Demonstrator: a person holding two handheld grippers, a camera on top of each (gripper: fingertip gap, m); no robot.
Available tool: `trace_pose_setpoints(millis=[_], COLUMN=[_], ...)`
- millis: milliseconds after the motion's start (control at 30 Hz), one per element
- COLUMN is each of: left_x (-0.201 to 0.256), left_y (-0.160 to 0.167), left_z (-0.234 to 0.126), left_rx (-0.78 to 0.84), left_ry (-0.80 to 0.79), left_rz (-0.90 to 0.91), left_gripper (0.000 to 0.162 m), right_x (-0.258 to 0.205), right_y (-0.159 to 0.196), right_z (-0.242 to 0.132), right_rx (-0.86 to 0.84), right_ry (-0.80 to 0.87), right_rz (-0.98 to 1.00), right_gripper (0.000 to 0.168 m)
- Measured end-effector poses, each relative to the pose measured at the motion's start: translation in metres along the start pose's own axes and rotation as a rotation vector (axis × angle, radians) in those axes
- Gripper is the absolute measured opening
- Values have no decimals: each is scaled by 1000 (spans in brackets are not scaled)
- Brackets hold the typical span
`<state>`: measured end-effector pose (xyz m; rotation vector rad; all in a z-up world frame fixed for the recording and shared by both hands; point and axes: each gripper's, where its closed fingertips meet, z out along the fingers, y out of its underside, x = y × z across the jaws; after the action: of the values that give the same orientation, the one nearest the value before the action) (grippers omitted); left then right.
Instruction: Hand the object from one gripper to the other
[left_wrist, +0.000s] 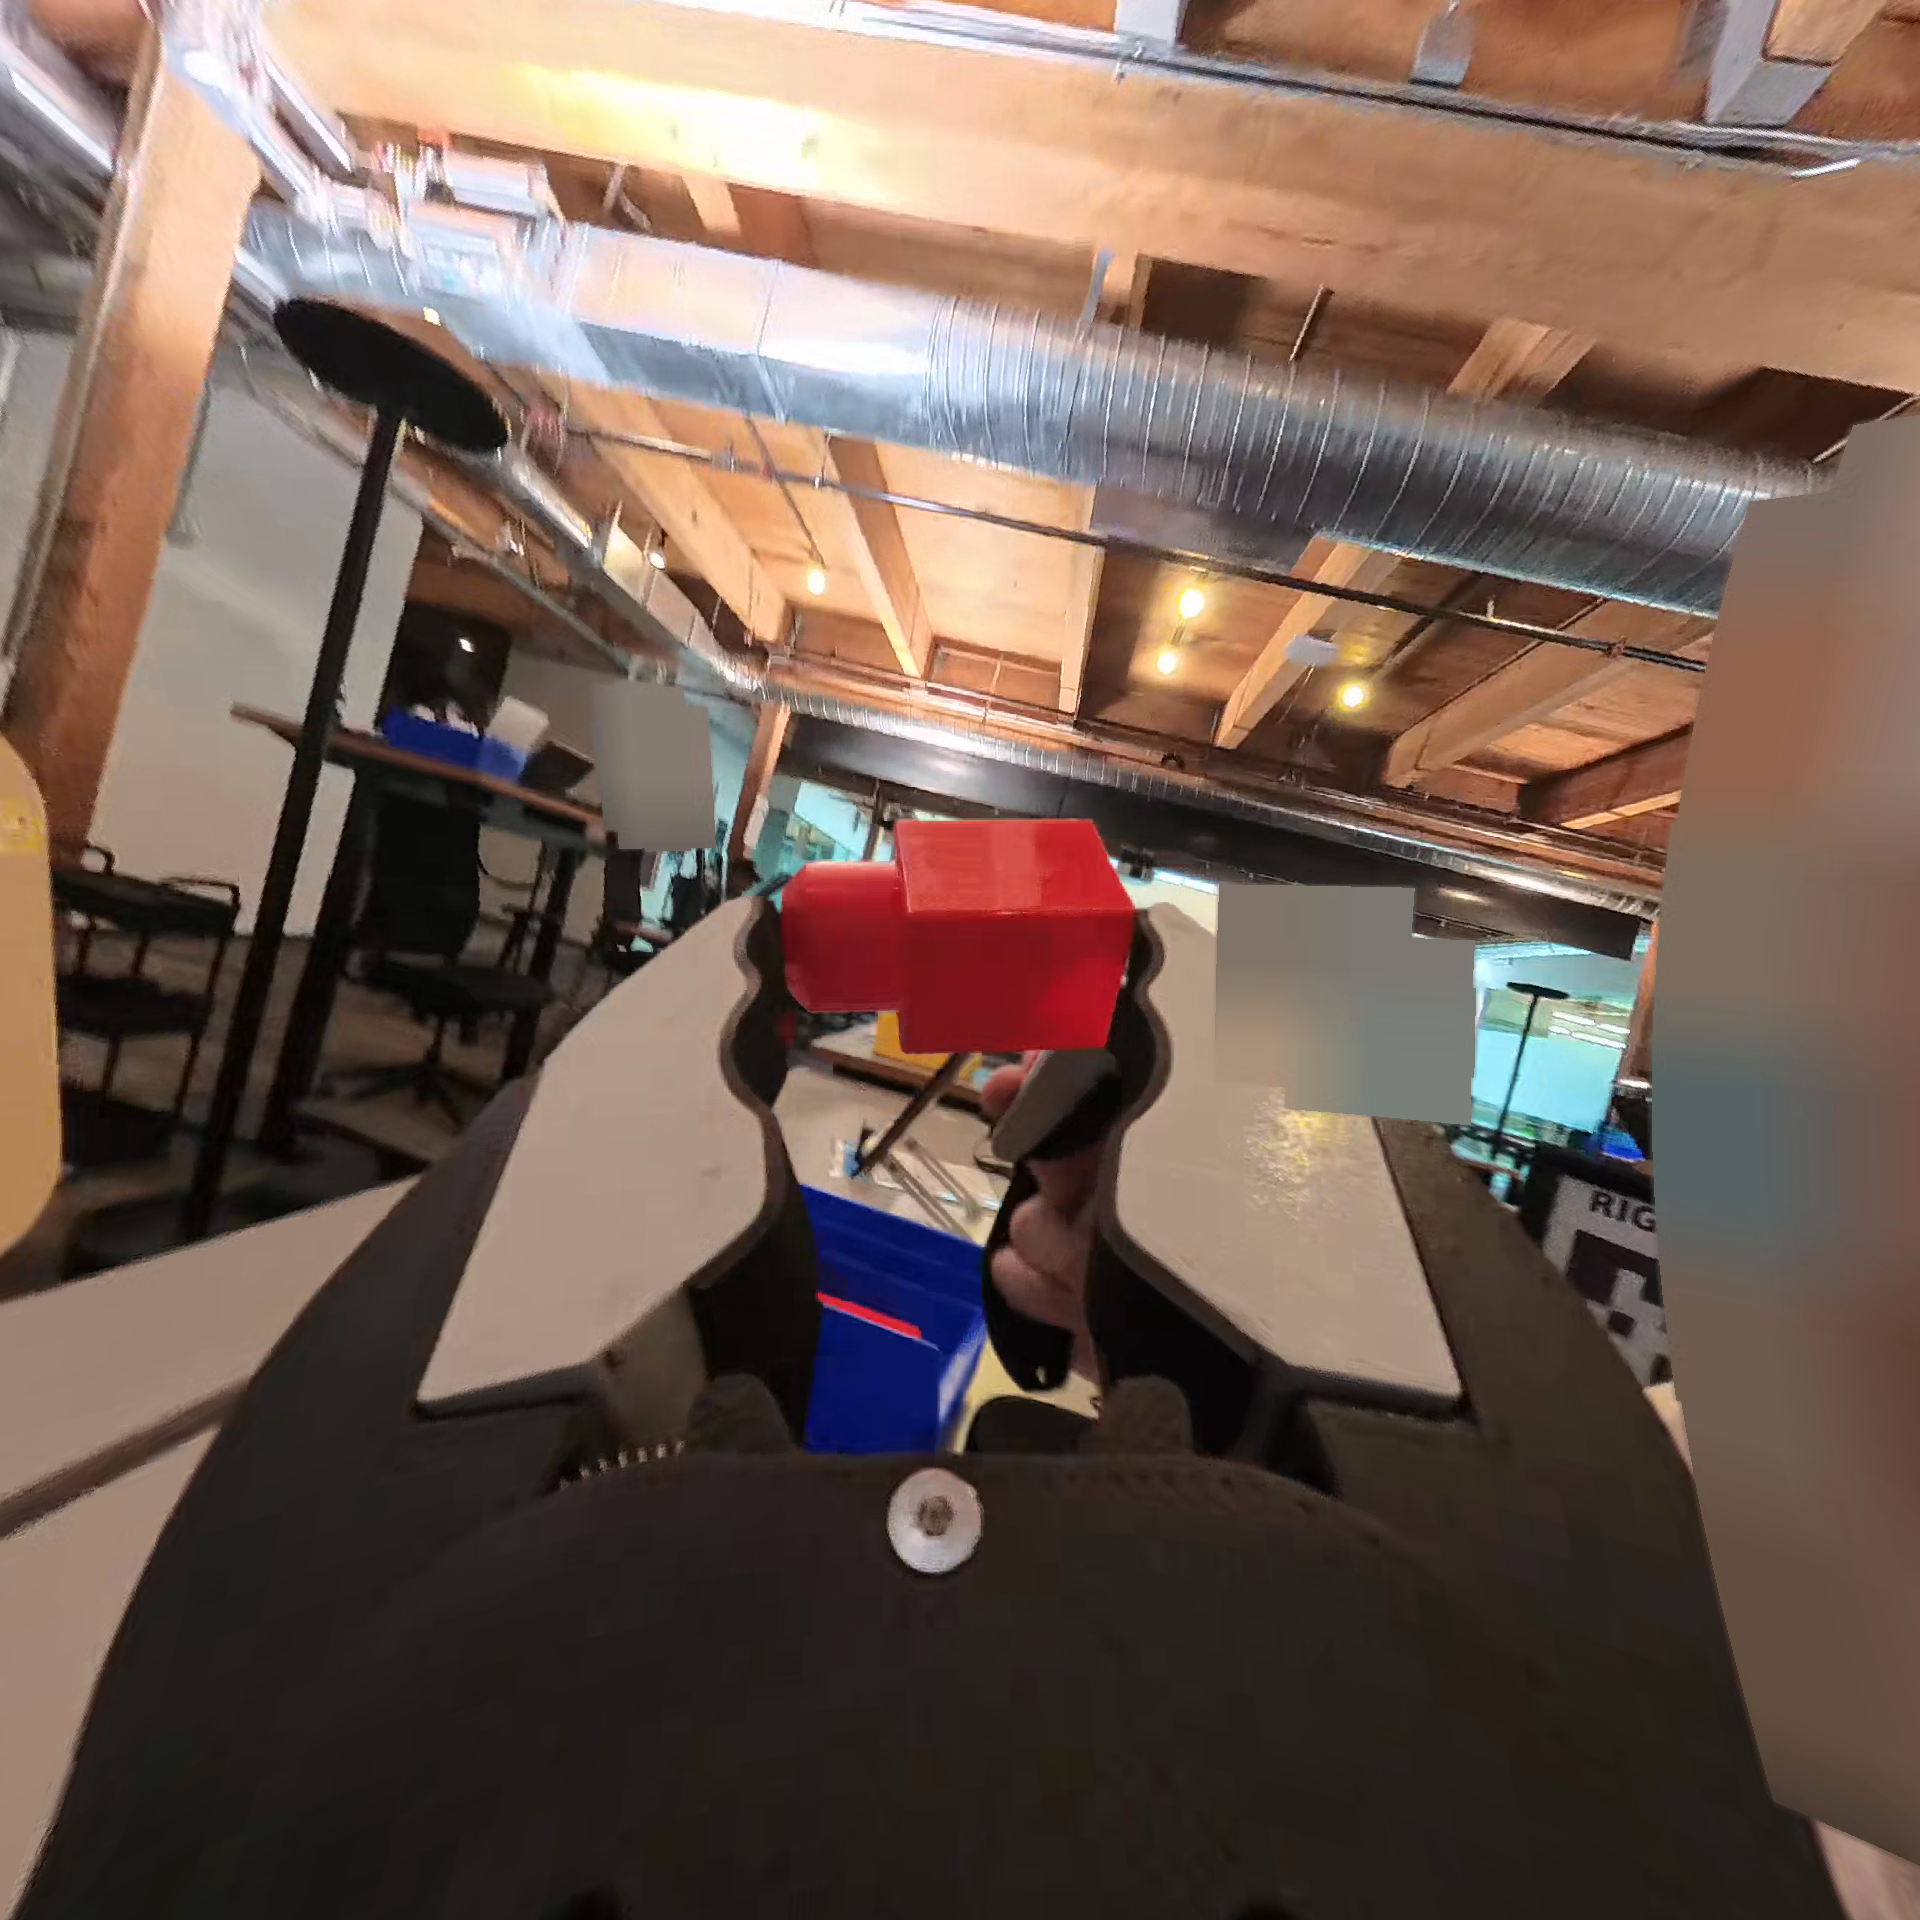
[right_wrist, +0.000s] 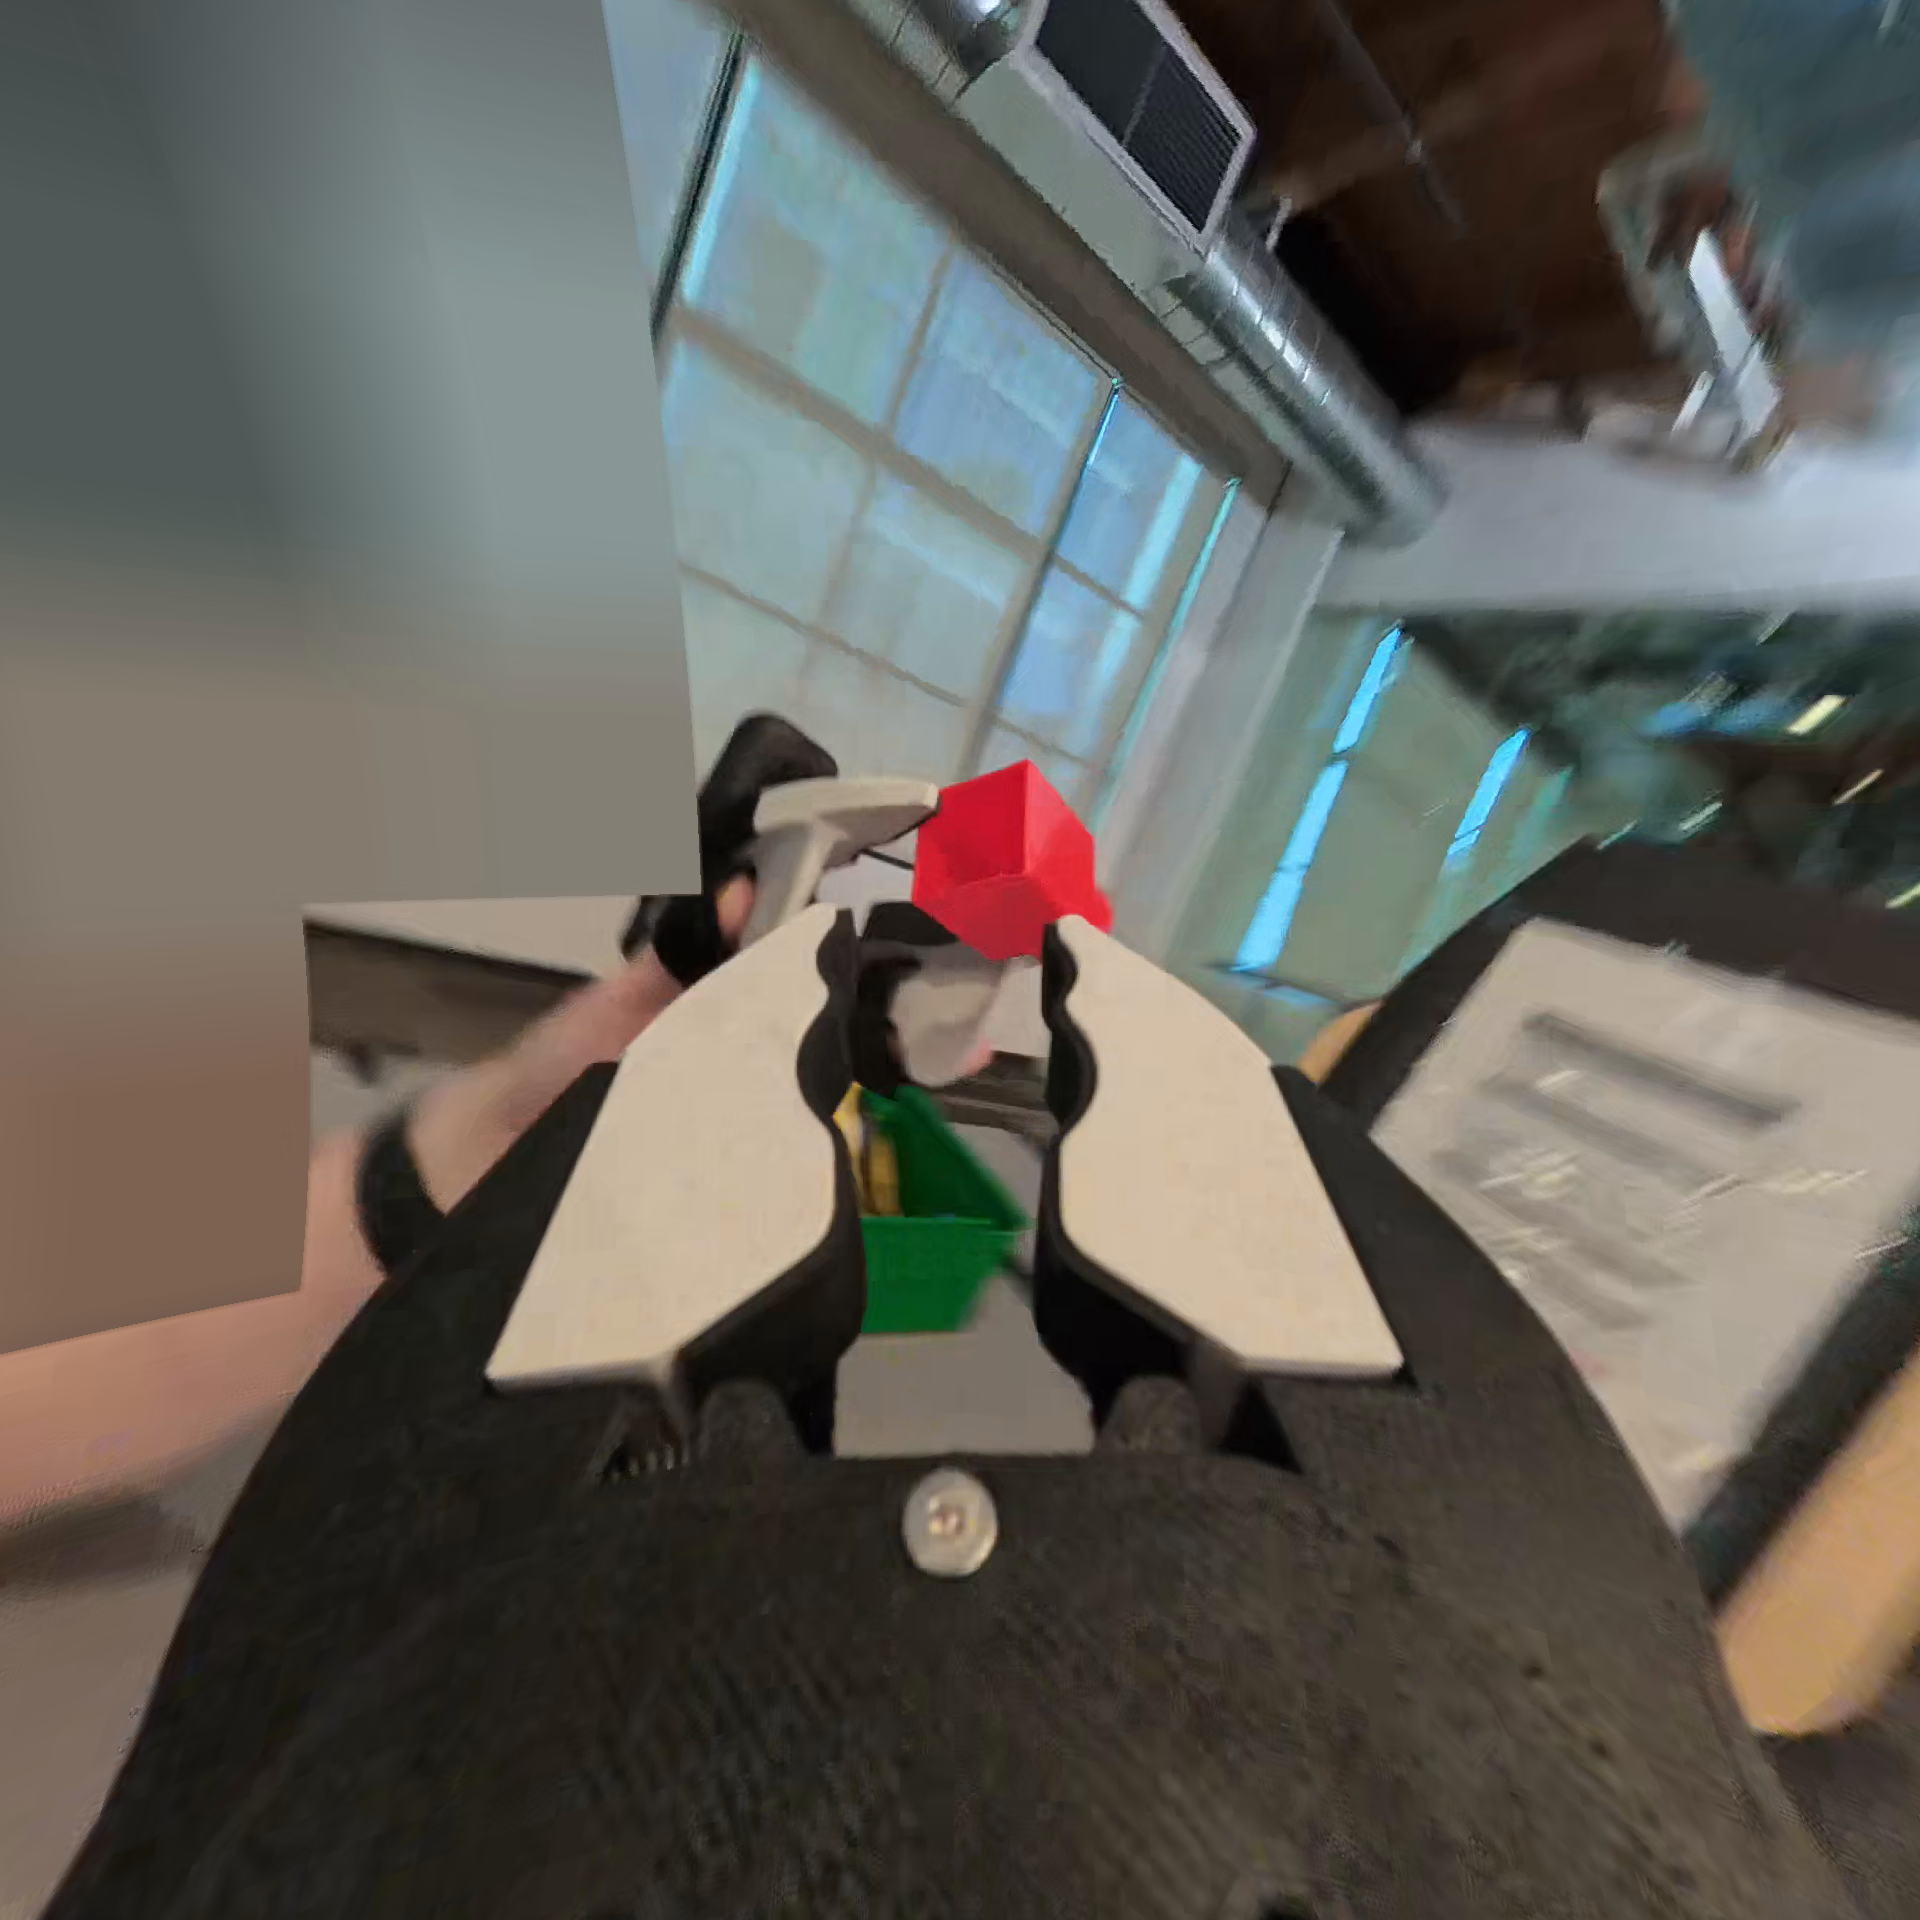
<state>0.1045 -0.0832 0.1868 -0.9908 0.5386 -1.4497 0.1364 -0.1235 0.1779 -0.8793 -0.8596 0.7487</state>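
Observation:
A red block (left_wrist: 987, 935), a cube with a round stub on its left side, is clamped between the fingertips of my left gripper (left_wrist: 948, 920) and held up in the air. In the right wrist view the same red block (right_wrist: 1003, 862) sits just past the tips of my right gripper (right_wrist: 948, 930), whose jaws stand apart and hold nothing. There the left gripper's grey fingers (right_wrist: 847, 816) pinch the block from above and below. One grey finger (left_wrist: 1049, 1112) of the right gripper shows under the block in the left wrist view.
A blue bin (left_wrist: 894, 1330) stands on the light table (left_wrist: 1299, 1195) below the grippers. A green bin (right_wrist: 925, 1247) with yellow things in it shows between my right fingers. A black floor lamp (left_wrist: 312, 831) stands at left. A person's forearm (right_wrist: 499, 1122) reaches in from the left. The left gripper's tips are roughly 6 cm from the right gripper's.

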Motion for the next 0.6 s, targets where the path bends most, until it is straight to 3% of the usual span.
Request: trace_pose_setpoints(millis=[133,200,300,400,467,600], left_x=[4,5,8,-1,-5,-10], left_y=[19,27,33,43,49,50], left_z=[12,16,18,20,22,21], left_rx=[25,20,20,-61,-138,-222], left_ry=[-61,-101,-129,-184,-212,-313], left_rz=[195,301,415,457,452,531], left_gripper=[63,63,63,65,78,83], right_x=[19,21,23,35,49,69], right_y=[17,19,27,33,30,16], right_z=[4,4,3,-1,-7,-20], right_rx=[-4,-2,-55,-100,-91,-136], right_ry=[-15,-42,-34,28,104,307], right_rz=[429,535,570,494,402,-32], right_gripper=[34,31,14,8,2,2])
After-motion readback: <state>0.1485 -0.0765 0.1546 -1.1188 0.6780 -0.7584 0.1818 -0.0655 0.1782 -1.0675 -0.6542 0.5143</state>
